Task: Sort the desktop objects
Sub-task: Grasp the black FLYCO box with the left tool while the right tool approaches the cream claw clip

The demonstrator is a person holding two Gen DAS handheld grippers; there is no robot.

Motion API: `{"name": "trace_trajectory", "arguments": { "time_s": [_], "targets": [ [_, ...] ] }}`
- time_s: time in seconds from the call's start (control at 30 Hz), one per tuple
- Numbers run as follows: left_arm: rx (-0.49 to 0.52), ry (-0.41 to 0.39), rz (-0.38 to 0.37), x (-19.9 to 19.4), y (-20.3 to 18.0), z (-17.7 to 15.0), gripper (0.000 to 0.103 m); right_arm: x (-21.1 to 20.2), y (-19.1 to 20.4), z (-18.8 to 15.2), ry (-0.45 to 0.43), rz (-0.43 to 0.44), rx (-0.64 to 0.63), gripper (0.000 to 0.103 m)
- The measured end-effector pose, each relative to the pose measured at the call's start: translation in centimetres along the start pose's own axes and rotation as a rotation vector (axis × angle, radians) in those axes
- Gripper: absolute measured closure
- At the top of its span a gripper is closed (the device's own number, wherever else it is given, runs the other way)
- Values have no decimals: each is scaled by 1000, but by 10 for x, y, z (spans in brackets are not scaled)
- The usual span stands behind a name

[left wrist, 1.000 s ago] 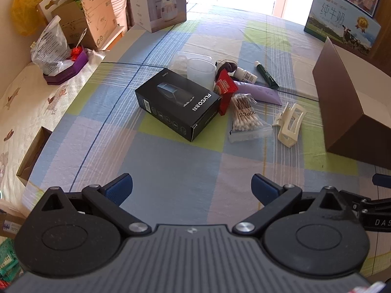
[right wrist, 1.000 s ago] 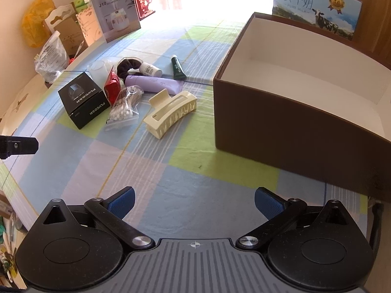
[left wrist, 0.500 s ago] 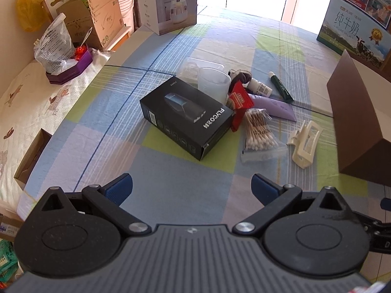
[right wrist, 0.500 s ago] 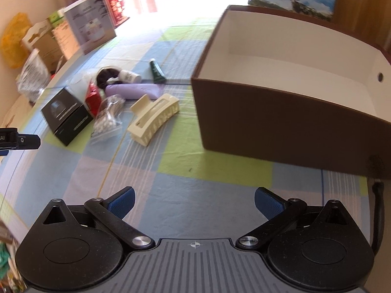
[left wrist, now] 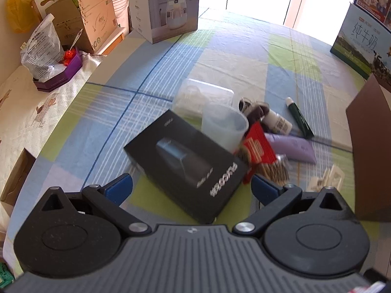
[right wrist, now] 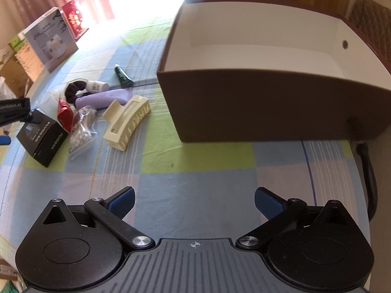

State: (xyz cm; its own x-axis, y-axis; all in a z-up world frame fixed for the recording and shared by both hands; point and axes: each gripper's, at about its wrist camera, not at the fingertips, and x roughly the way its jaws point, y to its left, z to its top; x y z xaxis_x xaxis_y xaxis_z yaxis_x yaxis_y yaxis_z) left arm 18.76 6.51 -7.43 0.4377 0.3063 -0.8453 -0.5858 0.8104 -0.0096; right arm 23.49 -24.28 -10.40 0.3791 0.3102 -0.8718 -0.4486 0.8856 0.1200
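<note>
A: We log the black box (left wrist: 185, 168) lying just ahead of the left gripper (left wrist: 191, 185), jaws spread wide to either side of its near corner, nothing pinched

B: Agreed. Right gripper (right wrist: 194, 201) likewise spread and empty, over bare cloth in front of the brown bin (right wrist: 281, 107)

A: Progress, as we judge it: none banked. The bin's white inside shows nothing; the cup (left wrist: 223, 125), red packet (left wrist: 257, 150), swabs (right wrist: 81, 128), purple tube (right wrist: 103, 97), green tube (right wrist: 123, 77), small bottle (right wrist: 97, 86), scrunchie (right wrist: 73, 90) and hair clip (right wrist: 127, 120) all lie in one cluster on the table (right wrist: 195, 168)

B: So everything is left. Surface: checked blue, green and lilac cloth. Room: humidifier carton (left wrist: 163, 7) at the far edge, cardboard clutter along the left, a bright doorway washing out the back
</note>
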Motion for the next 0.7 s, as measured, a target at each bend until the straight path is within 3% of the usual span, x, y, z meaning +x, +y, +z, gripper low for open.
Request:
{"name": "trace_trajectory", "arguments": {
  "time_s": [0.4,0.7],
  "targets": [
    [42,24,40,41,-7,15,0,8,5,-4,38,-32,38,2],
    [-22,85,2,36,44,12,1,22,30,2,54,-3,-3,2]
  ]
}}
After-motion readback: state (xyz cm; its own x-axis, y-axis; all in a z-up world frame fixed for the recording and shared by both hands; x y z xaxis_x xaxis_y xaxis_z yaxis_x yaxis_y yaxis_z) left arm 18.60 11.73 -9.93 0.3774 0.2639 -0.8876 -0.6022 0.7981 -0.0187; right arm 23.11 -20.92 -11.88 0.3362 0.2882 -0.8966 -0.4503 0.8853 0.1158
